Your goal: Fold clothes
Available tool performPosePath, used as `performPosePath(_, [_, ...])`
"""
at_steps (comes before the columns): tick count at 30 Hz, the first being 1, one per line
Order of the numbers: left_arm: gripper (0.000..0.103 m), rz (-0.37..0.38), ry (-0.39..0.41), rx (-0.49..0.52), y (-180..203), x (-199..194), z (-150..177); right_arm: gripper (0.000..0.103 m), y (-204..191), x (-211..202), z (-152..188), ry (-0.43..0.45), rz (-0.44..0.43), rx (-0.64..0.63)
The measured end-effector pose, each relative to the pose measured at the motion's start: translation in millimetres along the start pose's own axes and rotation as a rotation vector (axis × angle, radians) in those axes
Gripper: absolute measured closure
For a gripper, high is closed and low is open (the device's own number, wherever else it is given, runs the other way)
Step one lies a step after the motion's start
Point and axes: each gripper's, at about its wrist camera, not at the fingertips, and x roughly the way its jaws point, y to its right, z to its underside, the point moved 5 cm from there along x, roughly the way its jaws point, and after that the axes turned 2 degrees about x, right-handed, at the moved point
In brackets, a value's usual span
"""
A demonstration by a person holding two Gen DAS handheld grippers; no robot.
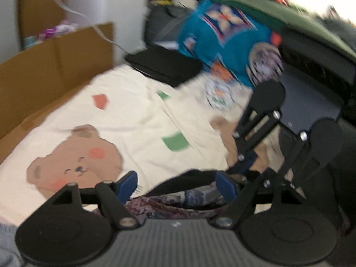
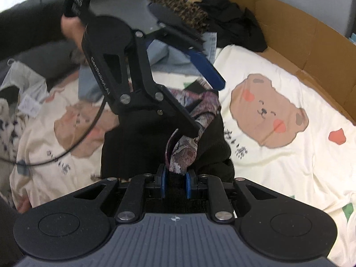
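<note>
Your right gripper (image 2: pixel 175 183) has its fingers clamped on the black garment with purple patterned lining (image 2: pixel 184 153), while your left gripper (image 1: pixel 178 183) holds its fingers apart around the same fabric.

The garment (image 2: pixel 164 138) lies on the bed sheet (image 2: pixel 278 166) at centre frame in my right wrist view, its near end between my right fingers (image 2: pixel 164 183) at the bottom. My left gripper (image 2: pixel 198 102) stands over it, above centre. A cardboard wall (image 2: pixel 311 44) runs behind the bed at the upper right, and a pile of clothes (image 2: pixel 233 26) sits at the top. In my left wrist view, the garment (image 1: pixel 173 200) sits between my left fingers (image 1: pixel 128 183), and a cushion (image 1: pixel 224 42) rests at the upper right.
</note>
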Motion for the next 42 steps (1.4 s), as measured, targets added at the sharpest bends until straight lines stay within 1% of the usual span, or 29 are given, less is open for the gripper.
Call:
performPosePath(2, [0.024, -0.020, -0.033, 0.066, 5.6, 7.8, -1.2, 0.087, -1.2, 1.0, 4.8, -0.005, -0.001, 0.008])
performPosePath(3, [0.026, -0.016, -0.053, 0.092, 7.5, 11.8, -1.7, 0.087, -1.6, 1.1, 6.5, -0.006, -0.001, 0.013])
performPosePath(5, [0.029, 0.034, -0.106, 0.120, 9.5, 18.4, -3.5, 0.087, -2.3, 1.2, 10.0, -0.006, -0.002, 0.023])
performPosePath(9, [0.029, 0.098, -0.182, 0.201, 18.3, 23.1, -9.5, 0.087, -3.8, 1.3, 17.1, -0.007, -0.002, 0.043])
performPosePath(13, [0.029, 0.163, -0.226, 0.227, 24.8, 27.3, -14.0, 0.087, -5.3, 1.5, 24.1, -0.008, -0.003, 0.063])
performPosePath(16, [0.032, 0.208, -0.273, 0.226, 27.9, 34.3, -15.1, 0.087, -3.0, 3.5, 30.7, -0.007, 0.000, 0.072])
performPosePath(21, [0.032, 0.264, -0.351, 0.258, 40.2, 49.9, -7.7, 0.087, -0.4, 2.4, 35.4, 0.001, 0.002, 0.087])
performPosePath(23, [0.031, 0.259, -0.350, 0.266, 42.1, 56.4, -3.6, 0.087, 0.6, 2.8, 36.8, -0.008, 0.002, 0.093])
performPosePath(26, [0.034, 0.272, -0.345, 0.229, 37.8, 63.9, 0.9, 0.087, 1.4, 4.9, 42.0, -0.019, 0.018, 0.091])
performPosePath(28, [0.038, 0.278, -0.342, 0.223, 35.9, 67.5, 4.4, 0.087, 1.9, 5.4, 45.4, -0.016, 0.019, 0.098])
performPosePath(30, [0.047, 0.275, -0.344, 0.235, 35.1, 69.9, 8.8, 0.087, 2.7, 5.1, 47.7, -0.009, 0.013, 0.109])
performPosePath(31, [0.049, 0.276, -0.339, 0.235, 34.4, 70.1, 10.1, 0.087, 3.5, 5.1, 48.7, -0.008, 0.010, 0.115])
performPosePath(33, [0.059, 0.271, -0.321, 0.228, 32.1, 69.2, 11.4, 0.087, 4.4, 6.2, 50.6, -0.006, 0.010, 0.120])
performPosePath(35, [0.066, 0.255, -0.308, 0.225, 29.8, 66.3, 12.1, 0.087, 5.0, 6.7, 52.2, -0.006, 0.013, 0.123])
performPosePath(39, [0.072, 0.224, -0.289, 0.242, 30.5, 55.4, 12.8, 0.087, 6.6, 2.4, 52.7, 0.009, 0.015, 0.135])
performPosePath(42, [0.074, 0.209, -0.284, 0.238, 32.8, 46.3, 17.1, 0.087, 9.1, -0.2, 52.3, 0.023, 0.000, 0.168])
